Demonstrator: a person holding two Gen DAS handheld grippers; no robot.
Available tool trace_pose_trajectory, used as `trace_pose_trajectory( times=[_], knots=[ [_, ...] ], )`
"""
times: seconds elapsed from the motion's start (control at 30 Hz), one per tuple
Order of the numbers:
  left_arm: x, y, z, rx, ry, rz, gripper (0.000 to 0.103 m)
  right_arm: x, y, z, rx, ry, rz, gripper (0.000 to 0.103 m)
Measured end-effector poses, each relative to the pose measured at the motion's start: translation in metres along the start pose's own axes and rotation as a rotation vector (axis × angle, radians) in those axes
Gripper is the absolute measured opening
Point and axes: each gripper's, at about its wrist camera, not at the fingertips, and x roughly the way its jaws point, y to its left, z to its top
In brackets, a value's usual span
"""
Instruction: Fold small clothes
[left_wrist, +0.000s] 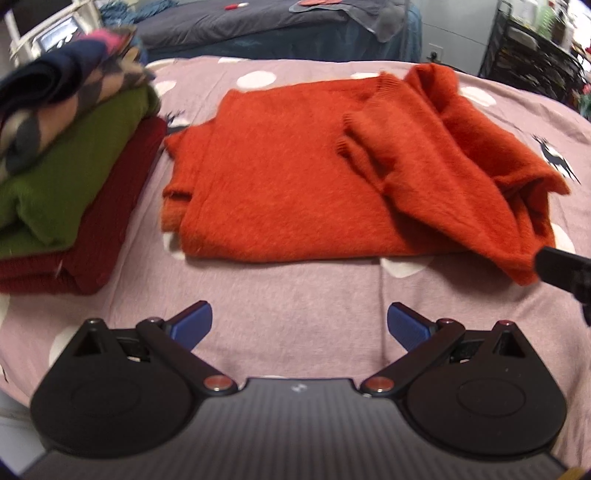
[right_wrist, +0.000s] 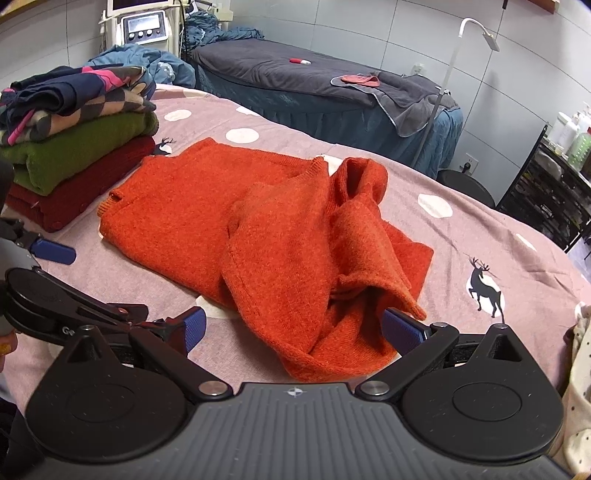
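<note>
While the orange sweater (right_wrist: 207, 221) lies half-folded on the bed (right_wrist: 461, 236), both the left gripper (left_wrist: 299, 325) and right gripper (right_wrist: 291, 328) are seen wide apart and empty; its bunched right side could be dragged loose if too little cloth is pinched

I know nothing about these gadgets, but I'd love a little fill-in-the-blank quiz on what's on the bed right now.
1. The sweater spread out on the dotted bedspread is ____ in colour.
2. In the stack of folded clothes, the green sweater lies directly on a dark ____ one.
3. Both fingers of the left tool stand ____, with nothing between them.
4. The animal printed on the bedspread is a ____.

Missing words: orange; red; apart; deer
</note>
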Motion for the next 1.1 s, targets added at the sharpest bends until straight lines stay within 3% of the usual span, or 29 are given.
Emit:
trace_pose_trajectory(
  times=[0.17,0.33,0.47,0.63,0.77,0.8,0.83,0.87,1.0,1.1],
  knots=[
    [0.006,0.031,-0.004,-0.094,-0.013,0.006,0.103,0.003,0.0,-0.005,0.008,-0.034,0.037,0.103],
    [0.01,0.052,-0.01,-0.101,-0.029,0.068,0.103,0.013,-0.003,-0.012,-0.004,-0.092,0.067,0.103],
    [0.012,0.067,-0.015,-0.127,-0.01,0.049,0.103,0.031,-0.011,-0.006,0.028,-0.099,0.101,0.103],
    [0.016,0.073,-0.019,-0.123,0.014,0.053,0.103,0.079,-0.016,0.0,0.059,-0.015,0.079,0.103],
    [0.013,0.068,-0.019,-0.1,0.012,0.048,0.103,0.116,-0.024,-0.003,0.171,0.048,0.1,0.103],
    [0.012,0.066,-0.019,-0.093,0.011,0.047,0.103,0.118,-0.025,-0.004,0.203,0.049,0.11,0.088],
    [0.011,0.064,-0.018,-0.086,0.009,0.047,0.103,0.115,-0.025,-0.005,0.223,0.037,0.112,0.047],
    [0.009,0.063,-0.018,-0.079,0.006,0.048,0.103,0.108,-0.024,-0.004,0.234,0.021,0.129,0.035],
    [-0.002,0.063,-0.012,-0.082,-0.021,0.049,0.103,0.048,-0.023,-0.003,0.267,-0.101,0.33,0.029],
    [-0.016,0.067,-0.004,-0.106,-0.059,0.033,0.103,-0.01,-0.049,-0.003,0.355,-0.217,0.503,0.023]
  ],
)
